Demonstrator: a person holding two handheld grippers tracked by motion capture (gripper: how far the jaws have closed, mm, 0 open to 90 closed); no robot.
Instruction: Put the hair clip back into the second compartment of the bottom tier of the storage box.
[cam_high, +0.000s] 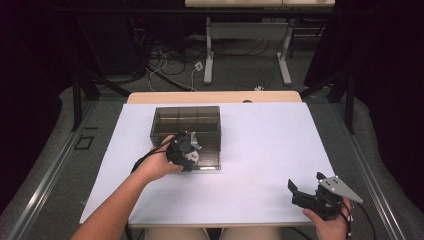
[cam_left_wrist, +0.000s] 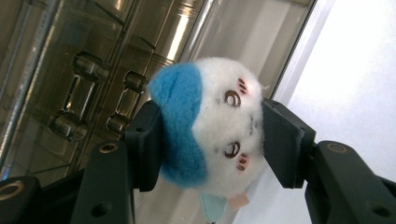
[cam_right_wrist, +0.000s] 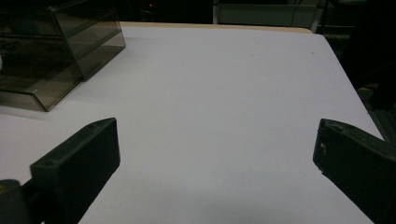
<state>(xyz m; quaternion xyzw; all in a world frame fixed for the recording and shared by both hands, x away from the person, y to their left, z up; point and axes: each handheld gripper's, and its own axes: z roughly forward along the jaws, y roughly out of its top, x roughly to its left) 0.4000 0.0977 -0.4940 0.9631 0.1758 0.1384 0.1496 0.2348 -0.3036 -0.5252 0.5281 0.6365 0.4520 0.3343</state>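
The left gripper (cam_left_wrist: 212, 140) is clamping its fingers (cam_left_wrist: 147, 144) on a small blue-and-white plush toy (cam_left_wrist: 208, 133), hovering over the smoky transparent plastic organiser box (cam_high: 186, 122). The right gripper (cam_right_wrist: 217, 158) is resting over the white tabletop (cam_high: 260, 150), fingers apart, well away.

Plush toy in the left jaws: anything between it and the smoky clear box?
Nothing visible. The left gripper is shut on the plush toy, right beside the smoky clear box. In the left gripper view, only the box's wall and small handles sit behind the toy. Which compartment it faces I can't tell.
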